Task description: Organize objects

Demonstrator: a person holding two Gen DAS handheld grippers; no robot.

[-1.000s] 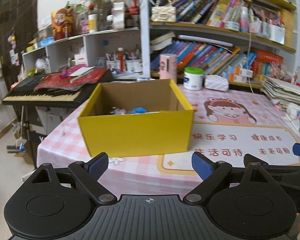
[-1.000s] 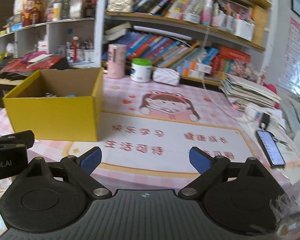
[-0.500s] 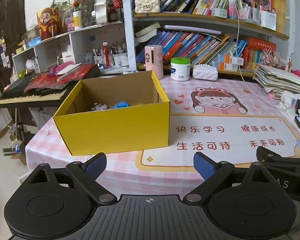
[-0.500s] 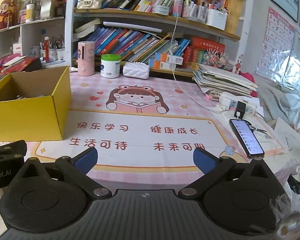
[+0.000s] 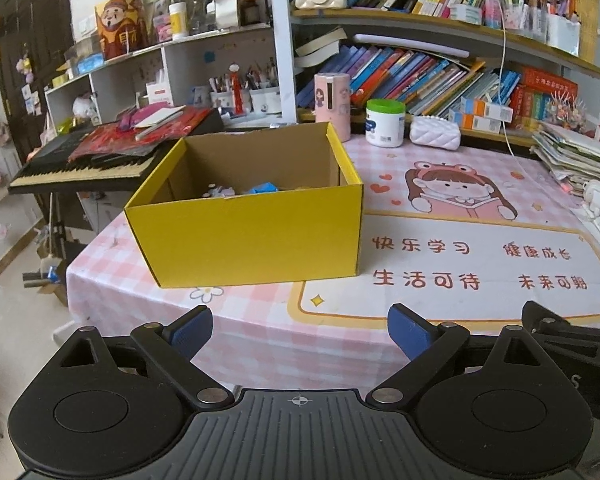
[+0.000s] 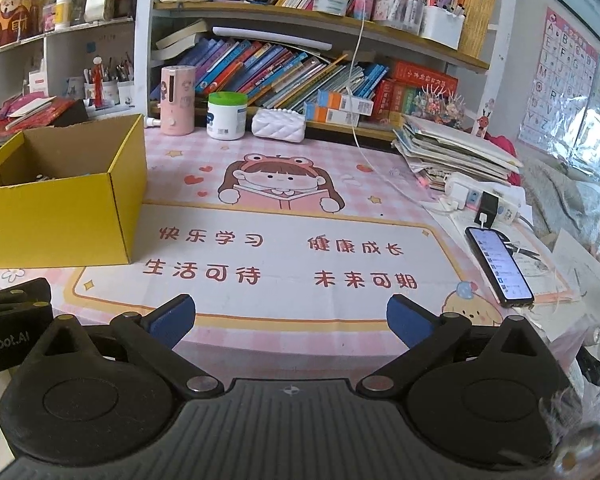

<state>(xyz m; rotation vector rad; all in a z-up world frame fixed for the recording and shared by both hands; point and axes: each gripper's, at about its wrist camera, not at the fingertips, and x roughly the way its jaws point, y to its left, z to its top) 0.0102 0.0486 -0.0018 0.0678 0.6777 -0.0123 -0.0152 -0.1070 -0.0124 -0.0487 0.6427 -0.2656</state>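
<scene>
An open yellow cardboard box (image 5: 256, 236) stands on the left of the pink table; it also shows in the right wrist view (image 6: 56, 224). Small items, one blue (image 5: 262, 189), lie inside it, mostly hidden by the front wall. My left gripper (image 5: 300, 334) is open and empty, held off the table's front edge, below the box. My right gripper (image 6: 290, 320) is open and empty, off the front edge facing the printed desk mat (image 6: 284, 256).
At the back stand a pink cylinder (image 6: 177, 100), a white jar with green lid (image 6: 227, 116) and a white quilted pouch (image 6: 278, 125). A phone (image 6: 499, 266), a power strip (image 6: 480, 200) and a paper stack (image 6: 456, 152) lie right. A keyboard (image 5: 84, 168) stands left.
Both grippers have drawn back from the table and a little upward, so the box and mat look farther away. Both stay open and empty.
</scene>
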